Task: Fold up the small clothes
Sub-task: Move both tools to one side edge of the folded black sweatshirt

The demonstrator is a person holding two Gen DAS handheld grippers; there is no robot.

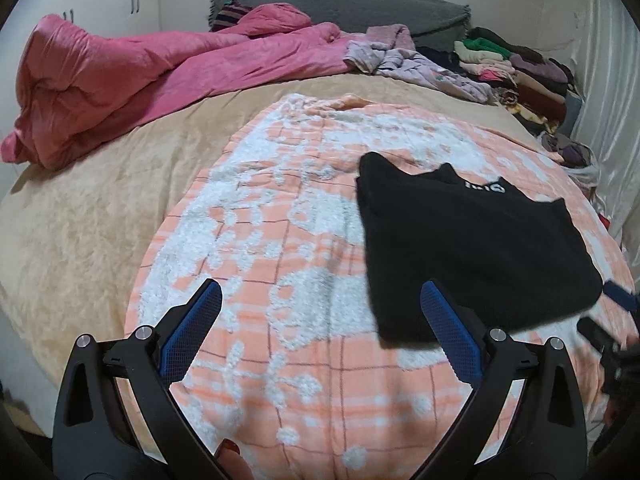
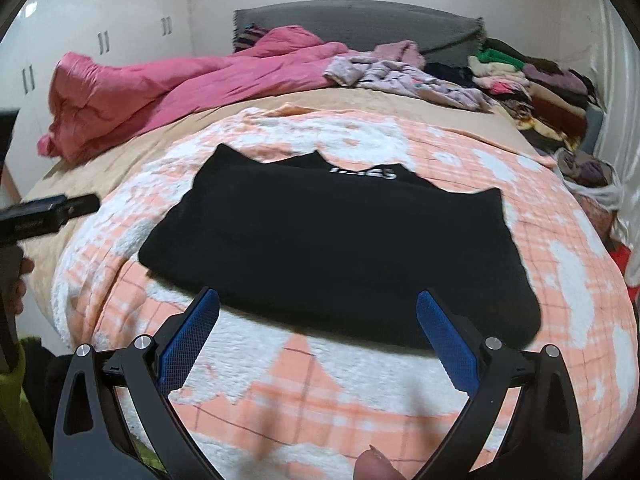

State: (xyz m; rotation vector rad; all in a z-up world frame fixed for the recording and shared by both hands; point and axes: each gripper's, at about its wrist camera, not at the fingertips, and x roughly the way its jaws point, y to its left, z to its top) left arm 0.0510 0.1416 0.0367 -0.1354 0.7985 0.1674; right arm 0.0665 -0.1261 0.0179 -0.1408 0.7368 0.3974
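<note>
A folded black garment (image 1: 472,244) with white lettering lies flat on the orange-and-white checked blanket (image 1: 280,280); the right wrist view has the same garment (image 2: 340,252) in mid frame. My left gripper (image 1: 322,296) hangs open over the blanket, left of the garment, nothing between its blue pads. My right gripper (image 2: 318,300) is open too, just in front of the garment's near edge, holding nothing. The other gripper shows as a dark blurred shape at each view's edge (image 1: 612,320) (image 2: 48,208).
A crumpled pink duvet (image 1: 132,76) lies at the back left on the beige bedspread (image 1: 80,208). A lilac garment (image 1: 404,60) and a stack of folded clothes (image 1: 516,68) sit at the back right, before a grey headboard (image 1: 340,0). White cupboards (image 2: 92,20) stand left.
</note>
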